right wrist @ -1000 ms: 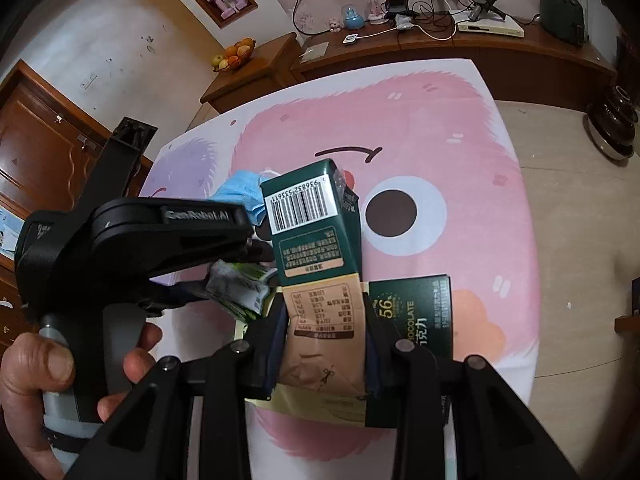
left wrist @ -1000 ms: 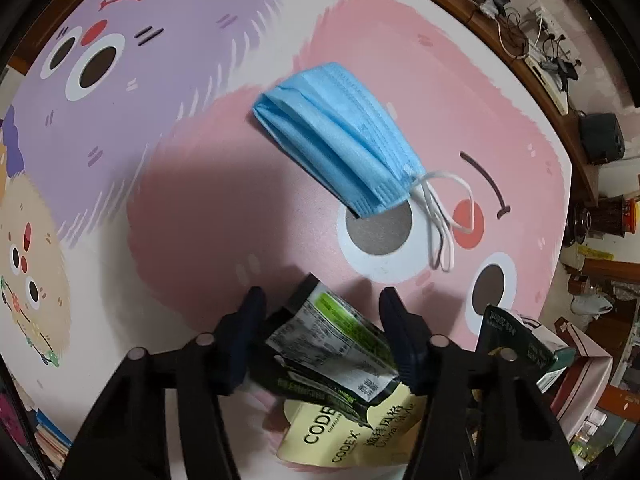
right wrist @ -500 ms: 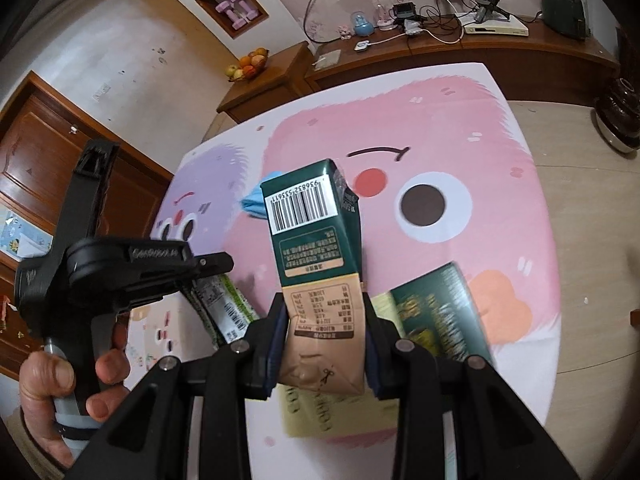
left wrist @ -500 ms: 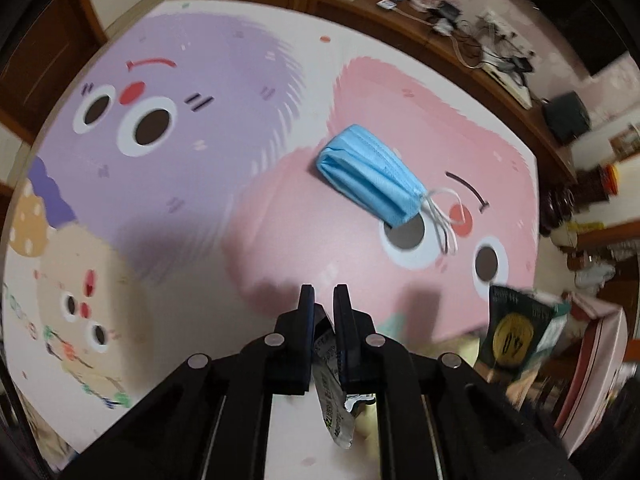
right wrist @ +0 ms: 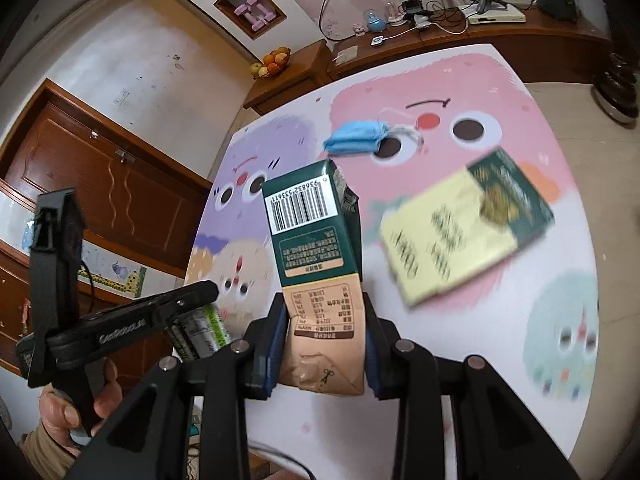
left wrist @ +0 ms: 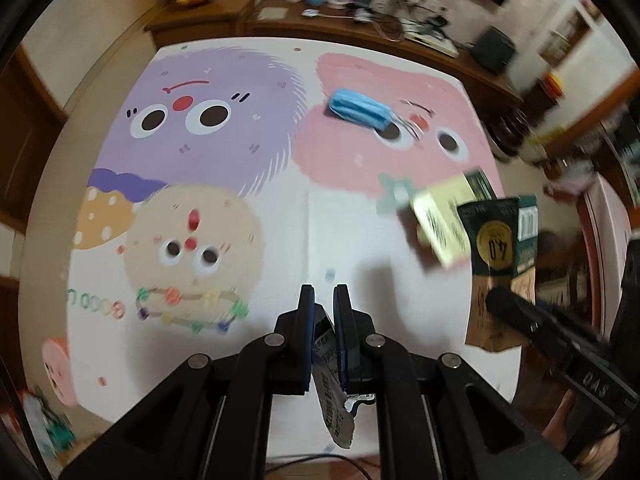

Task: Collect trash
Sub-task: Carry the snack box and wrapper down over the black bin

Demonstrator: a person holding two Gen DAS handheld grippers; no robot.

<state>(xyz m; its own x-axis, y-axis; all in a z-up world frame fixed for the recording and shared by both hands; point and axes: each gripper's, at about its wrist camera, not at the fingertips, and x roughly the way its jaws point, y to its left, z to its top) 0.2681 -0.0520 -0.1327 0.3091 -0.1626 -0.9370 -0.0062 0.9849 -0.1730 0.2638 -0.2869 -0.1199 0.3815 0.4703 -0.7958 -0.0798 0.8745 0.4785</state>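
Holding two pieces of trash clear of the table, one per gripper.

We list: left gripper (left wrist: 323, 300) pinched narrow on a crumpled wrapper (left wrist: 331, 380), hanging at 6 o'clock; right gripper (right wrist: 326, 320) clamped on a green-and-tan carton (right wrist: 316, 264), upright for carrying. Uncollected on the cartoon tablecloth (right wrist: 500, 92): blue face mask (right wrist: 356, 142) at 12 o'clock, yellow-and-green packet (right wrist: 460, 236) at 2 o'clock.
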